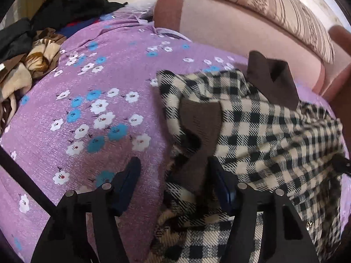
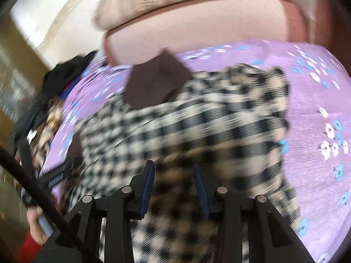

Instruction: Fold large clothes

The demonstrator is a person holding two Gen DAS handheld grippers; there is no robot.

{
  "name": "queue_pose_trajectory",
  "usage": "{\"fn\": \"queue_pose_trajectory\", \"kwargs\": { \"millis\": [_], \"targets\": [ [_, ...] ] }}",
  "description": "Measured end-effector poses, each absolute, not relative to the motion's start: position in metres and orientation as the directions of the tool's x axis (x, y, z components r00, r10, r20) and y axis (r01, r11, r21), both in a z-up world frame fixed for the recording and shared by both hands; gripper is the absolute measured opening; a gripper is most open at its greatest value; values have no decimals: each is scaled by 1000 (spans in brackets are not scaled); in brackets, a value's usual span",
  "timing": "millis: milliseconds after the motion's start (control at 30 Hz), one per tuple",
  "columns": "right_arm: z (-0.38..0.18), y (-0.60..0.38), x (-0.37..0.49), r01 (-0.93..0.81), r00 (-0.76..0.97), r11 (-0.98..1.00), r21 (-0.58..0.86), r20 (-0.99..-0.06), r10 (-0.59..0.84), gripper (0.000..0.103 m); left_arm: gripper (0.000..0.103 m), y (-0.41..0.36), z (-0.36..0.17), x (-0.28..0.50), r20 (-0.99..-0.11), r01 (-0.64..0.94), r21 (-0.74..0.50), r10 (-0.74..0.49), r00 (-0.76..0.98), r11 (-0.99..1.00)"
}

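At the far left of the left wrist view, a pile of dark and brown-patterned clothes [image 1: 33, 50] is lying on the purple floral bedspread [image 1: 92, 114]. This view is showing the pile sharply; the right wrist view is showing only a smeared trace of it at its left edge.

The left gripper [image 1: 173, 171] is pointing down at the left edge of the checked coat [image 1: 263, 131]. Its jaws are standing apart. The left finger is hanging over bare bedspread, and the right finger is lying against the coat's brown-trimmed flap [image 1: 197, 127]. No grip is visible.

The coat is lying spread on the bedspread, right of centre, with its brown collar [image 1: 272, 79] toward the pink headboard [image 1: 230, 26]. A striped pillow [image 1: 285, 6] is resting on top of the headboard.

The right wrist view is showing the coat's right-hand edge and the bedspread beyond it, which the left view is cutting off. The right gripper [image 2: 174, 175] is hovering above the coat with its jaws released; no cloth is between them.

Limitations: the right wrist view is heavily motion-blurred, so the check pattern and the collar outline are smeared. A blurred shape at the right edge of the left view cannot be identified. The coat's near hem is hidden behind both gripper frames.
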State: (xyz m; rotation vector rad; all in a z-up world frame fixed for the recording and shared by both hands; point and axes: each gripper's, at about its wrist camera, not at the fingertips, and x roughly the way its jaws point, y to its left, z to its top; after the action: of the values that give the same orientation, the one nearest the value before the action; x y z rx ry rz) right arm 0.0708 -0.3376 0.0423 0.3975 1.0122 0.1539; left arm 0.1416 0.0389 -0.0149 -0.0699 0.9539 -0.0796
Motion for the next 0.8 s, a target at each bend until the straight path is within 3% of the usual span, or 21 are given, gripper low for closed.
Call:
{"fn": "queue_pose_trajectory", "kwargs": {
  "millis": [167,467,633,800],
  "targets": [
    [12,-364,82,217,491,906,362,-843,219,31,63,40,-14,144,-816,38,-93,-98,569,995],
    [55,-373,56,191,570,935,298,-810,141,35,62,60,24,129,-765,15,-190,-158,624,982],
    [50,-379,60,206,569,905,373,-798,199,35,62,53,-2,137,-813,7,-119,-101,574,993],
    [14,-389,62,297,499,869,396,-840,212,34,65,56,-5,135,-826,5,-136,-116,552,991]
  ]
}}
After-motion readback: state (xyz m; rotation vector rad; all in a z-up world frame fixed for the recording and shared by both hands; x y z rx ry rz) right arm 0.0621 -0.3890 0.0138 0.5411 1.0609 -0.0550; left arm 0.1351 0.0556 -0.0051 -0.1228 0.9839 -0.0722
